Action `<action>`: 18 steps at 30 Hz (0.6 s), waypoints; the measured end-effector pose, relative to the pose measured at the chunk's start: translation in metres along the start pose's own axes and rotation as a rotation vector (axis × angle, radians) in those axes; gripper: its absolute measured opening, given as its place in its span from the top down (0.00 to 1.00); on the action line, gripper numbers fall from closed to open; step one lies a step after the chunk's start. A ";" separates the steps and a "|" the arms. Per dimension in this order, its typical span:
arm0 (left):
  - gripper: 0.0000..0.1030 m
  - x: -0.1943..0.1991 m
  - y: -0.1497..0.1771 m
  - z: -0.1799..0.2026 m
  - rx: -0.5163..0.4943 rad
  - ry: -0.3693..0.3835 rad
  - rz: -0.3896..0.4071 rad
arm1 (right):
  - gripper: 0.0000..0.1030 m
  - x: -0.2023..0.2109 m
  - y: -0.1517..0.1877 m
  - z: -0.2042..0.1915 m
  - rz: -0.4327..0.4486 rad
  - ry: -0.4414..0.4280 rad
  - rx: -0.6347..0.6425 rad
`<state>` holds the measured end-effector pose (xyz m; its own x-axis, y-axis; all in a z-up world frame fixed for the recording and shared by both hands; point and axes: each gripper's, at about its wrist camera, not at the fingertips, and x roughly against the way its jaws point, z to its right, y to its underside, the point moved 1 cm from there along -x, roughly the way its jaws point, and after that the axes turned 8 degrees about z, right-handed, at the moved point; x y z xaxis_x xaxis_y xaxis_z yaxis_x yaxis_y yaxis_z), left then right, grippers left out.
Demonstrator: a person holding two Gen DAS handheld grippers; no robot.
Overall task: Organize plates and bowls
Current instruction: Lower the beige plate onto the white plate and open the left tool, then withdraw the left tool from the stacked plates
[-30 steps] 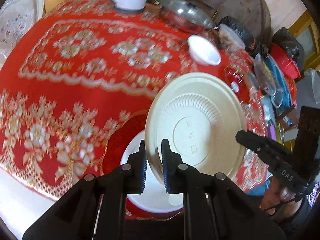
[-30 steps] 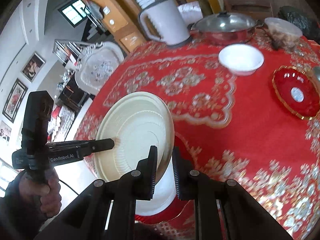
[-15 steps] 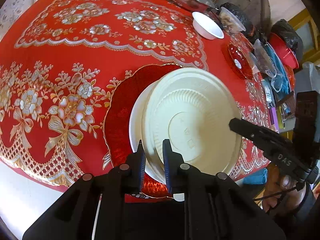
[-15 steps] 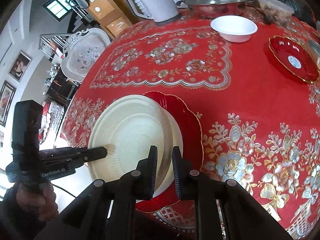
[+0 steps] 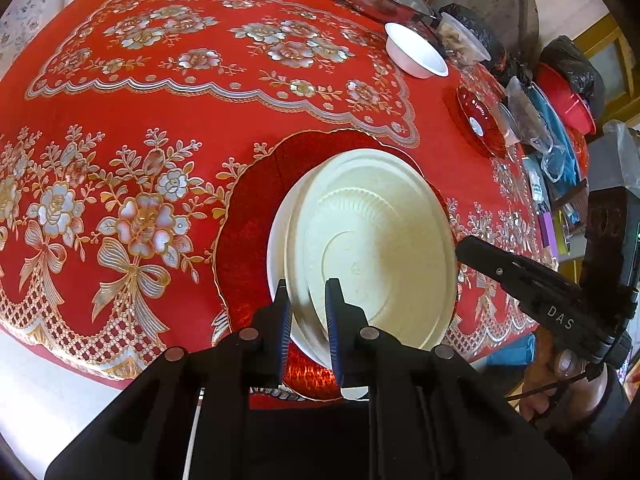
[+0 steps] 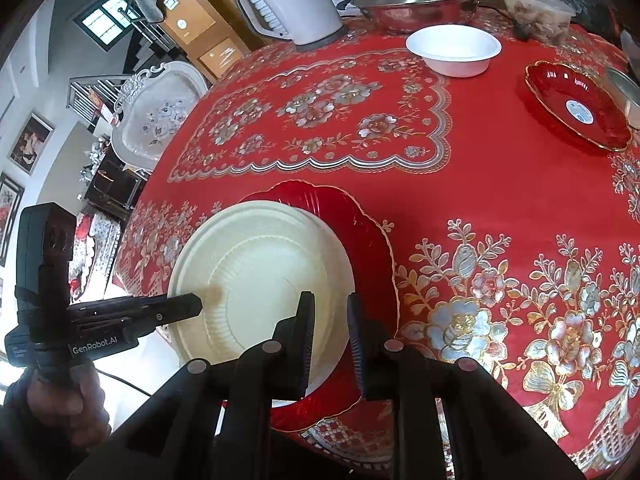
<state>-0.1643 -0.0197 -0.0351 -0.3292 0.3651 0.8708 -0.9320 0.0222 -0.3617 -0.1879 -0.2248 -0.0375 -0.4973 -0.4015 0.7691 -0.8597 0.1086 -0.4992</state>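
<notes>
Now the cream plate (image 5: 380,248) sits on the white plate (image 5: 278,248), inside the big red plate (image 5: 248,220). Both the left gripper (image 5: 307,312) and right gripper (image 6: 329,320) pinch its rim. Past the red plate's far edge, the tablecloth (image 5: 160,100) lies bare up to the white bowl (image 6: 454,50).

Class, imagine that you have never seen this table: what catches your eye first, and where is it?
First, the cream plate near the table's front edge, gripped at opposite rims by the left gripper and right gripper, over a large red plate. Beyond it, a white bowl and a small red dish sit on the red floral tablecloth.
</notes>
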 end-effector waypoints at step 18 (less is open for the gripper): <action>0.80 0.013 -0.012 -0.018 0.084 -0.034 0.090 | 0.81 0.007 -0.002 0.003 0.028 0.001 0.000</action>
<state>-0.1546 0.0018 -0.0251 -0.4157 0.3302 0.8475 -0.9074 -0.0879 -0.4109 -0.1894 -0.2307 -0.0319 -0.5215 -0.3973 0.7551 -0.8453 0.1196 -0.5208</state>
